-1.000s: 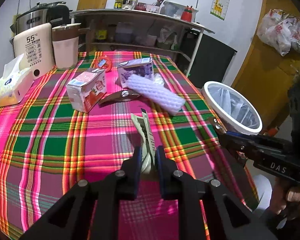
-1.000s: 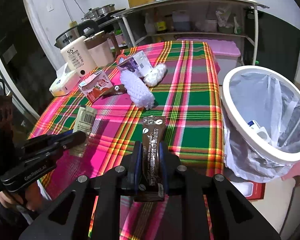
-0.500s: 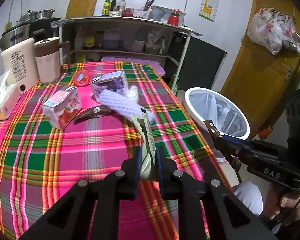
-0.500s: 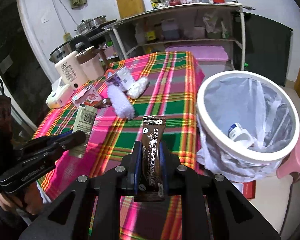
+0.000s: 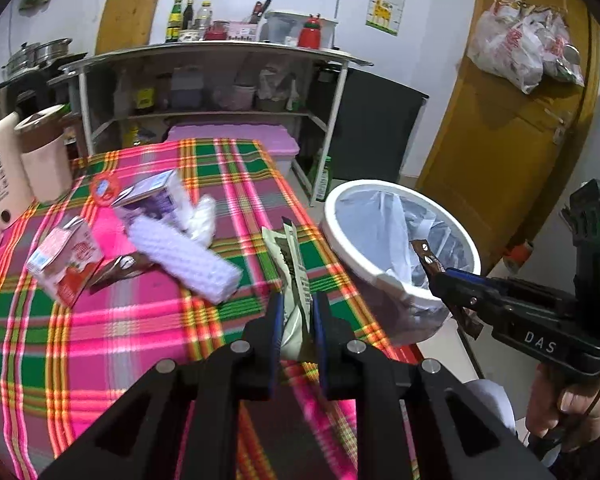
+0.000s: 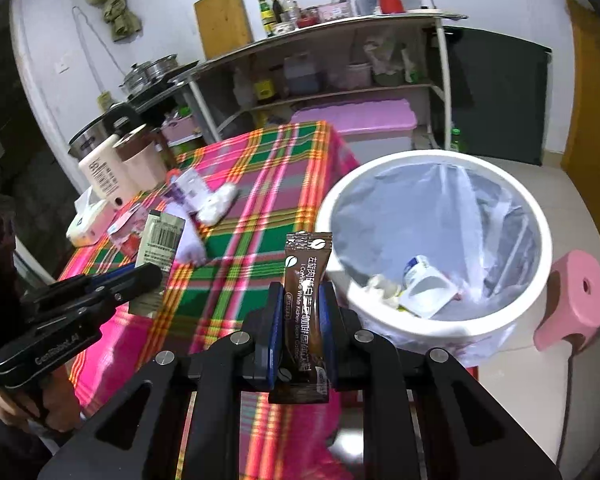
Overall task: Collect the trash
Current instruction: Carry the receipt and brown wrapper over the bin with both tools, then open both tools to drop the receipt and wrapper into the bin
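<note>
Both grippers have swung toward the white round lined bin (image 6: 440,240); right gripper (image 6: 300,320), clamping the upright brown coffee sachet (image 6: 306,280), is nearer; left gripper (image 5: 296,312) clamps the pale wrapper (image 5: 294,276).

Glossy brown foil-like sachet (image 6: 306,300); smooth white plastic bin (image 6: 540,240) with a thin translucent liner; woven plaid tablecloth (image 5: 140,320), probably matt cloth.

this is a kitchen in a home. a metal shelf (image 5: 204,52) by the wall holds sauce bottles (image 5: 175,14), jars and tubs. steel pots (image 6: 150,74) sit on a stove, and a wooden cutting board (image 6: 222,20) leans on the wall. a table has a bright checked cloth (image 5: 100,332). a white trash bin (image 6: 436,240) stands beside it, near a small pink stool (image 6: 576,300).
</note>
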### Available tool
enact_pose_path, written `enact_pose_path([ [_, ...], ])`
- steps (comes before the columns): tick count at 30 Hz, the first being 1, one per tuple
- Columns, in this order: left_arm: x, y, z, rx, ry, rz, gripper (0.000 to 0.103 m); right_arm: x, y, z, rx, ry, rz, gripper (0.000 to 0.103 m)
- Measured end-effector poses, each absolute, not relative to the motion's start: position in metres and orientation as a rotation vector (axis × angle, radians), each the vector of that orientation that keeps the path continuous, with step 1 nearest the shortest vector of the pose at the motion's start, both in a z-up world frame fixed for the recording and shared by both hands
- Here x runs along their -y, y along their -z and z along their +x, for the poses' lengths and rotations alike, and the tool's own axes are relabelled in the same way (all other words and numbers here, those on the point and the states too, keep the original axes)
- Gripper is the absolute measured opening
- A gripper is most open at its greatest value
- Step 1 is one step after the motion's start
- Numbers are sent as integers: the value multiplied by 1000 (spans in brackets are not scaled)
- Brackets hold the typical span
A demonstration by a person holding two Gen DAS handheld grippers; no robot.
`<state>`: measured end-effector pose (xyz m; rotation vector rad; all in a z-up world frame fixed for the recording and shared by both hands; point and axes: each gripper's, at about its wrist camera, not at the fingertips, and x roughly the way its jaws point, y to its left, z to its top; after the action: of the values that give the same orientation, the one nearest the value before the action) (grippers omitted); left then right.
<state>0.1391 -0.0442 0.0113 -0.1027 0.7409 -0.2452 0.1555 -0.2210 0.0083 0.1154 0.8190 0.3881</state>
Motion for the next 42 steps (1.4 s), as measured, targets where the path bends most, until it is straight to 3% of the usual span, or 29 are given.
enact_pose_path([
  [34,138,-1,231,-806,458,-89,17,303,17,213,-868,-227,165,20],
  [42,141,-3,232,-800,485,-101,23,308,18,215,-867,-219,172,22],
])
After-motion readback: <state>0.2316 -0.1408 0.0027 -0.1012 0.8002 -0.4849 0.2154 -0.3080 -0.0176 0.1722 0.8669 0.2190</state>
